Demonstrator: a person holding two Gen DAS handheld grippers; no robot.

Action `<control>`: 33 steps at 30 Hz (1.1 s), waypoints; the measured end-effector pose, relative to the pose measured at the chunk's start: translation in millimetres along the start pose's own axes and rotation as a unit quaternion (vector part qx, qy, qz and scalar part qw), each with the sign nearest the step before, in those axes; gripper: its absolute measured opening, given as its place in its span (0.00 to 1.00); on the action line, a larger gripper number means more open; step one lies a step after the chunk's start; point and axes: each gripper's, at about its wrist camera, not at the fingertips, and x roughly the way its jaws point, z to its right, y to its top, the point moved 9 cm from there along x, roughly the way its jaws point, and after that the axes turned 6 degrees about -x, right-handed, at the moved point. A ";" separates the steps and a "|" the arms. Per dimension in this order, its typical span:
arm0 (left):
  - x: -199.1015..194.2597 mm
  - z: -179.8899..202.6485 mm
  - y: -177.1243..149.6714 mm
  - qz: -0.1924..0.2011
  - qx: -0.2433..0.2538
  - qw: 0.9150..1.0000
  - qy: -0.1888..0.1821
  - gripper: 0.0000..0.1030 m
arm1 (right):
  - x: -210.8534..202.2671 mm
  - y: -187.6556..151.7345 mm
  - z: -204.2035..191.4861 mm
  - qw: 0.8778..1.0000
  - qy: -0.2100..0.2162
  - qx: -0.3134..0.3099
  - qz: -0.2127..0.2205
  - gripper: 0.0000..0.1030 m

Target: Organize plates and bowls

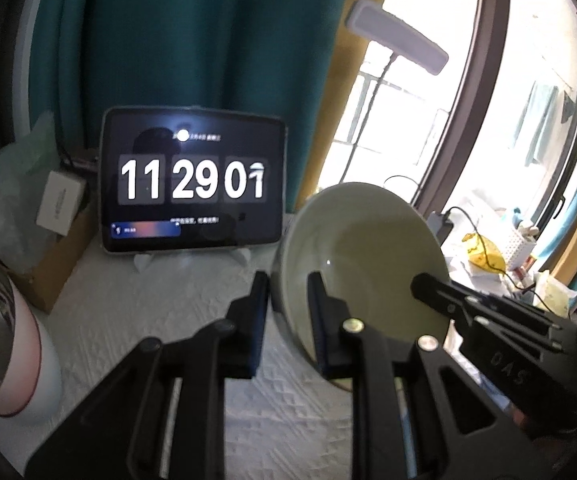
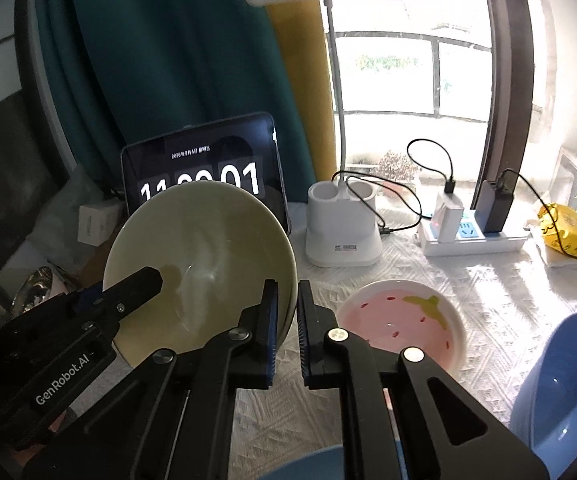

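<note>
Holding bowl (image 2: 204, 264) tilted, both grippers | left (image 1: 288, 300) jaws clamp rim | right (image 2: 287, 308) jaws clamp opposite rim | likely steadying for stacking near plate (image 2: 404, 320)

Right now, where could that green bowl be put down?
Bare cloth lies before the tablet, and between the pink strawberry dish and the power strip. The window side is crowded: lamp base, chargers, cables, yellow bag.

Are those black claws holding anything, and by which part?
Yes: both grippers, left and right, pinch one pale green bowl by its rim, on opposite sides, tilted above the table.
</note>
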 end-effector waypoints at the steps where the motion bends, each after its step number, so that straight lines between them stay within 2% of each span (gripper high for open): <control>1: -2.7 2.9 0.3 0.002 0.001 1.000 -0.001 0.19 | -4.6 0.5 1.0 1.000 -0.001 0.001 0.004 0.10; 17: -25.6 55.9 -6.5 0.017 0.026 0.999 -0.025 0.19 | -56.6 -0.6 29.8 0.999 -0.024 0.014 0.037 0.10; 33: -28.6 125.3 -31.1 0.003 0.049 0.997 -0.058 0.19 | -99.1 -17.8 84.1 0.997 -0.052 0.038 0.050 0.10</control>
